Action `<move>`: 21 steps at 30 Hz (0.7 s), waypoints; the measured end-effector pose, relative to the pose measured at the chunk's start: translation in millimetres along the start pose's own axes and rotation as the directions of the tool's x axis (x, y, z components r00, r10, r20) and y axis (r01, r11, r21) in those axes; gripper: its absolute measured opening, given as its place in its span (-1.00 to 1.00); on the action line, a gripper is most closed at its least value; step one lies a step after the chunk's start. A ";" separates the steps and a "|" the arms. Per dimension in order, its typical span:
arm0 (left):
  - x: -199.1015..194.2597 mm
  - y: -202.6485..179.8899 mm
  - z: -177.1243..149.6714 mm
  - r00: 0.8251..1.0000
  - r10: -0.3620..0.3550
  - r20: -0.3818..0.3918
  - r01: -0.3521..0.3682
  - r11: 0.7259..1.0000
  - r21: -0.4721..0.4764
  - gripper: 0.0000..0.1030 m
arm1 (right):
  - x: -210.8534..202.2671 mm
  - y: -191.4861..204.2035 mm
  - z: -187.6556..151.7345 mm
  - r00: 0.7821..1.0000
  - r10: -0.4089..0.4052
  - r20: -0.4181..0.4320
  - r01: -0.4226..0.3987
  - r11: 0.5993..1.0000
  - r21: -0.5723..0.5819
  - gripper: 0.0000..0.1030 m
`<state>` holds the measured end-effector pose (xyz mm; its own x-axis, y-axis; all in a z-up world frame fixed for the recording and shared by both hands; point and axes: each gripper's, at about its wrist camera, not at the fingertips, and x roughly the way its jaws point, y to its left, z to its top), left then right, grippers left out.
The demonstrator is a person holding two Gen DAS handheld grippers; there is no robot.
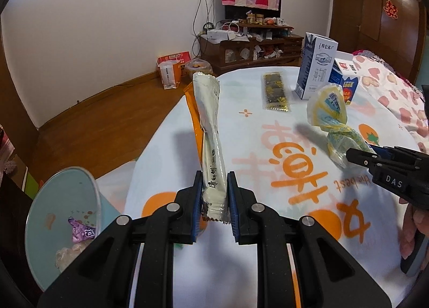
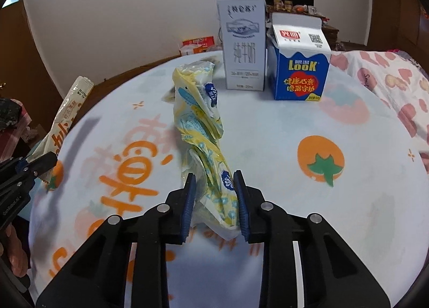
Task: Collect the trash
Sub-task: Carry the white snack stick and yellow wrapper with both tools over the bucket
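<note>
Both fisheye views sit close behind their own hand-held gripper, angled down across the counter (image 1: 268,147) toward the far wall. Each catches the two cartons (image 2: 268,53) and the other's tool.

right gripper (image 2: 214,200) seemingly pinching twisted yellow wrapper (image 2: 199,125), 2 cartons (image 2: 242,45)

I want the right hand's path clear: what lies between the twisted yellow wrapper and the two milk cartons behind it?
Nothing: in the right wrist view, only bare printed tablecloth separates the yellow wrapper from the cartons.
</note>
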<state>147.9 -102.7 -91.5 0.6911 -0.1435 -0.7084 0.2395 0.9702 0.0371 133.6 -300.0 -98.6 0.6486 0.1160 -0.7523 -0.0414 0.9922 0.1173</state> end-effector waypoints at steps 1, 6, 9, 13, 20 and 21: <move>-3.1 1.9 -2.4 1.000 0.000 0.001 0.000 1.000 0.000 -0.65 | -2.3 2.7 -0.2 1.000 0.005 0.003 -0.005 1.000 0.004 -0.43; -19.1 10.4 -13.3 1.000 -0.008 0.007 0.008 1.000 -0.013 -0.65 | -16.5 17.1 -8.2 0.999 0.031 0.012 -0.031 0.999 0.029 -0.43; -27.5 13.5 -20.6 1.000 -0.019 0.005 0.019 1.000 -0.022 -0.65 | -23.9 25.2 -13.9 0.999 0.035 0.013 -0.035 0.999 0.039 -0.43; -37.1 15.7 -31.8 1.000 -0.026 0.007 0.026 0.999 -0.020 -0.65 | -31.9 40.4 -21.8 0.999 0.047 0.018 -0.047 0.998 0.034 -0.42; -50.2 27.1 -42.4 1.000 -0.014 0.019 0.015 1.000 -0.025 -0.65 | -44.6 72.2 -30.4 0.997 0.054 0.049 -0.054 0.998 -0.010 -0.41; -52.1 29.4 -42.8 1.000 -0.010 0.023 0.010 1.000 -0.026 -0.65 | -47.0 76.6 -30.6 0.997 0.055 0.055 -0.054 0.998 -0.018 -0.40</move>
<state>89.7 -58.3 -83.7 0.7040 -0.1573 -0.6925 0.2287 0.9734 0.0114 76.7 -228.1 -74.1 0.6861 0.1681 -0.7078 -0.0905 0.9851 0.1461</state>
